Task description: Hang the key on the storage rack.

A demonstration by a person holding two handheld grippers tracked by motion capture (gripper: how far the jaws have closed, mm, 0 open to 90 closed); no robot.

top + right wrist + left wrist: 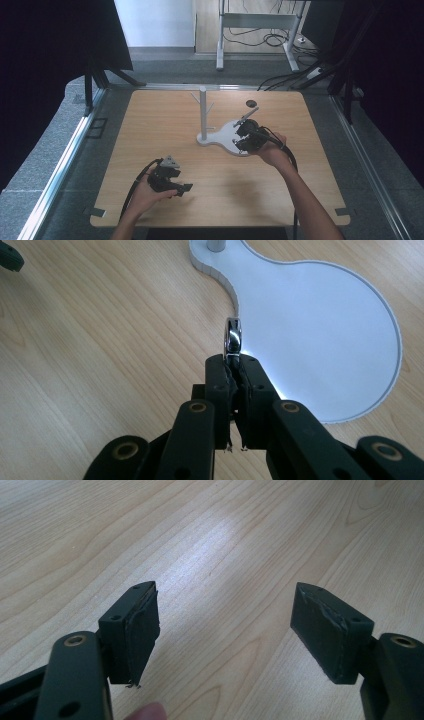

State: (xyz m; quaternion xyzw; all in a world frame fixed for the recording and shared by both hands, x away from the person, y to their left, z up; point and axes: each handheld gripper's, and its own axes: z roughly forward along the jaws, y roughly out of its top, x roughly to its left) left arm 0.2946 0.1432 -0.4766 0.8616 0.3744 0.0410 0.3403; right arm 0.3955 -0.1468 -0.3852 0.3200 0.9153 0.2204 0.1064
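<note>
We hold small shiny silver metal ring (233,337) pinched in right claw (233,360), over white tree-shaped stand (320,330); post lies ahead-left. Left claw (225,625) spread wide, idle.

high: above, forward-down | claw views: close, low | shared: table (165,125)

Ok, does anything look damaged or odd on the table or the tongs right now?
Mostly tidy. The one thing that stands out is wear on the left tongs: the rubber pads look frayed and are peeling at the edges. The right tongs are shut on a shiny ring over the white stand, which sits flat on the table.
</note>
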